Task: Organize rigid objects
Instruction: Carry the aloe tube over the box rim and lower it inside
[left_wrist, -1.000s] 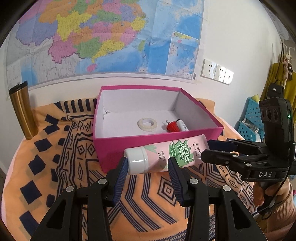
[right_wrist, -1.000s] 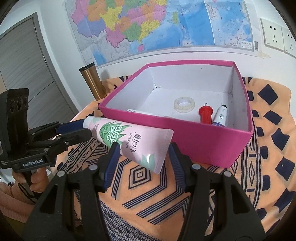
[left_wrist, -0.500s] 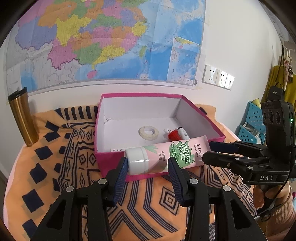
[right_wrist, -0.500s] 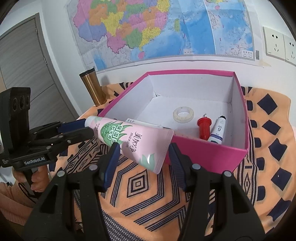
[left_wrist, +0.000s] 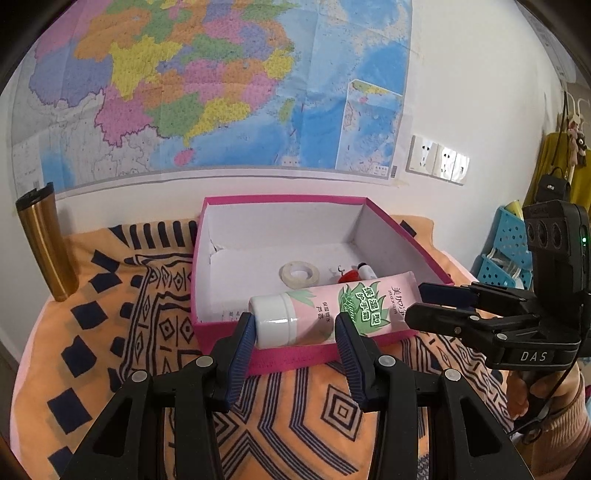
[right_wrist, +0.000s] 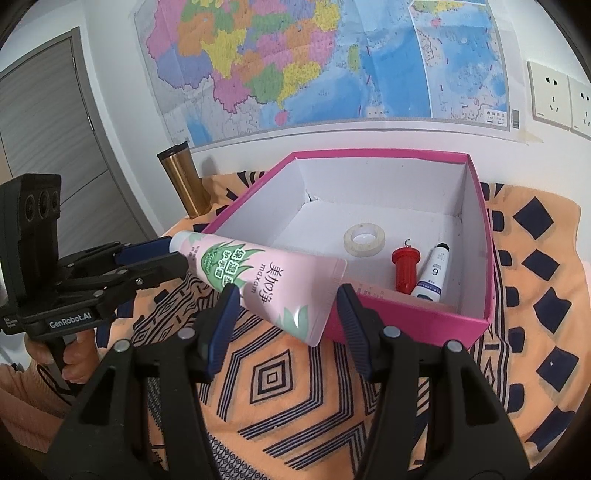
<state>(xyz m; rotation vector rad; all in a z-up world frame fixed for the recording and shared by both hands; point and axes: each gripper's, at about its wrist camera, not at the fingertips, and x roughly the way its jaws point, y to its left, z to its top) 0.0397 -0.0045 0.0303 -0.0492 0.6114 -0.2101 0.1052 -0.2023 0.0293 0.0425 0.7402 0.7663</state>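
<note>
**Now over the box rim: a pink tube held between two grippers**

Crosswise above the near wall of the pink box (left_wrist: 295, 360) hangs the pink tube (left_wrist: 332, 314) with green leaf print, white cap to the left in the left wrist view. It is carried at both ends — the left gripper (left_wrist: 293, 341) has its blue-padded fingers (left_wrist: 242, 349) spread to either side of the cap end, and the right gripper (right_wrist: 284, 310) has its fingers (right_wrist: 221, 325) set apart either side of the flat crimped end. From each camera the opposite gripper's fingertips meet the tube's far end, so each seems to pinch the tube at its end; how firmly, I cannot tell.

Inside the box, on its white floor, lie a roll of clear tape (right_wrist: 364, 240), a small red plug-shaped piece (right_wrist: 405, 271) and a white marker-like tube (right_wrist: 436, 273) with a dark tip — the last two side by side near the right wall. A slip of printed card shows by the near wall, partly hidden.

The box sits on an orange cloth (right_wrist: 273, 384) with navy geometric pattern. A gold tumbler (left_wrist: 46, 243) stands upright to the left, well apart from the box. A coloured map (left_wrist: 207, 85) covers the wall behind, with white wall sockets (left_wrist: 437, 158) to its right.
</note>
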